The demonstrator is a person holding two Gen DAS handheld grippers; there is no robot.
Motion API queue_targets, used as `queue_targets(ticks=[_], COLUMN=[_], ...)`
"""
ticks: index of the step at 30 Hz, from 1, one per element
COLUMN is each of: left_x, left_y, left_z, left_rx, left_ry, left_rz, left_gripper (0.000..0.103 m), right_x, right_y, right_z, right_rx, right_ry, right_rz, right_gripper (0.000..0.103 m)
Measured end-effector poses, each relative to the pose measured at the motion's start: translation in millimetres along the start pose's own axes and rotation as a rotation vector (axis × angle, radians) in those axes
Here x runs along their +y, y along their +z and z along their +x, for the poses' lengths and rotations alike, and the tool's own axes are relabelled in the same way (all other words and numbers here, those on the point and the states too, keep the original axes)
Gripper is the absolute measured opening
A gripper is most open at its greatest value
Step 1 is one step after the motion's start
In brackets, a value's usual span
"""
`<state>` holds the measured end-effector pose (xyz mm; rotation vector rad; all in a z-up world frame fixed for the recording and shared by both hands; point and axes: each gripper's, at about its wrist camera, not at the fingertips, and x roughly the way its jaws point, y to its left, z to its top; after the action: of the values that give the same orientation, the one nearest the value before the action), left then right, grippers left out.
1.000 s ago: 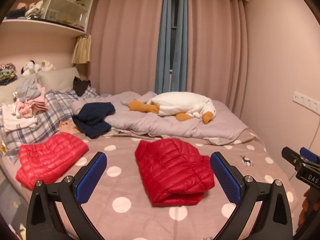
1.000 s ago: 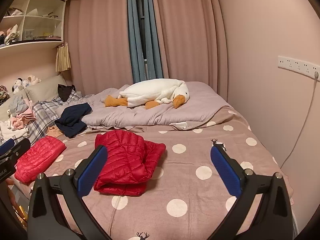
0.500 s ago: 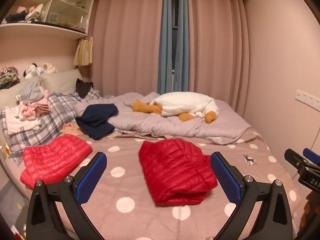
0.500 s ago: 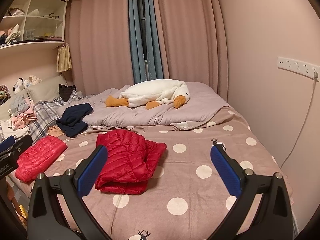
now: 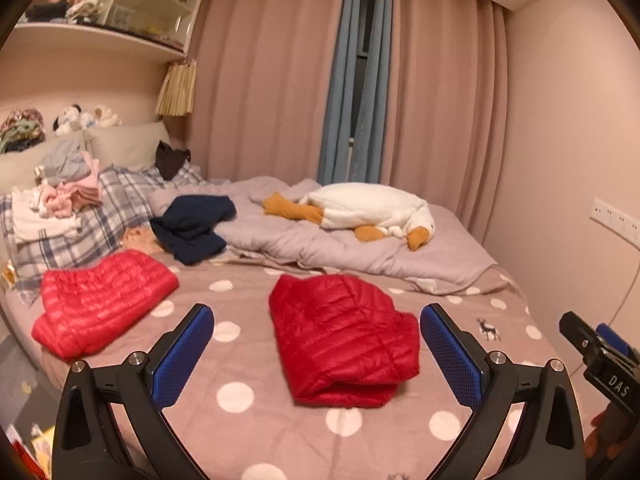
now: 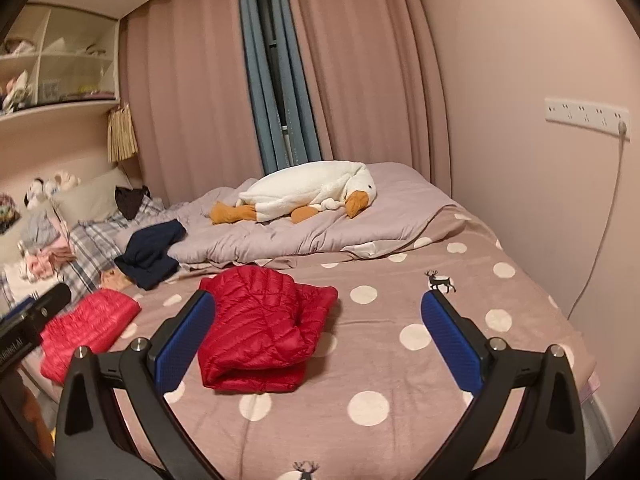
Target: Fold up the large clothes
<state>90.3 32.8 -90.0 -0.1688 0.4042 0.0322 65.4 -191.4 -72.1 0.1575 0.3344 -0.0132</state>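
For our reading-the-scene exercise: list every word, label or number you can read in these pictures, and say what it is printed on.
"DAS": white letters on the right tongs' black body, cut off at the picture's edge.
White lettering on the left tongs' body: too blurred and cut off to read.
No other readable text.

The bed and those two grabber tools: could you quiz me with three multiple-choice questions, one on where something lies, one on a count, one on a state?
1. Where does the plush goose lie?
A. On the grey duvet
B. On the shelf
C. On the floor

2. How many red puffer jackets are on the dotted bedspread?
A. One
B. Two
C. Three

3. How do the left gripper and right gripper stand?
A. Both shut on cloth
B. One open, one shut
C. Both open, holding nothing

Answers: 1 A, it rests on the rumpled duvet by the curtains. 2 B, a folded jacket mid-bed, another at the left edge. 3 C, blue pads stand wide apart, empty.
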Motion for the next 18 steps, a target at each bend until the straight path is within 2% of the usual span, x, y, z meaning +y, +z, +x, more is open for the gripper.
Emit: queue_targets(ticks=[3,8,18], left_x=[-0.4,-4.4,-7.0], left_y=[1.1,-2.5,-2.0], left_z=[3.1,-1.2,-4.7], left_rx=[0.017,-0.005,-0.018], left_ry=[-0.023,0.015,0.015], left_rz=[-0.025,-0.012,-0.002], left_gripper=[0.102,0.102,0.102], right_x=[0.5,0.6,-2.6], right_y=[0.0,-2.0,-2.7], right_z=[-3.6,-10.0,-6.3], right_rx=[-0.010,-0.022,-0.011], right_ry=[-0.002,-0.024,-0.018], right_rz=[0.022,0.022,0.010], right_gripper=[0.103,0.103,0.103])
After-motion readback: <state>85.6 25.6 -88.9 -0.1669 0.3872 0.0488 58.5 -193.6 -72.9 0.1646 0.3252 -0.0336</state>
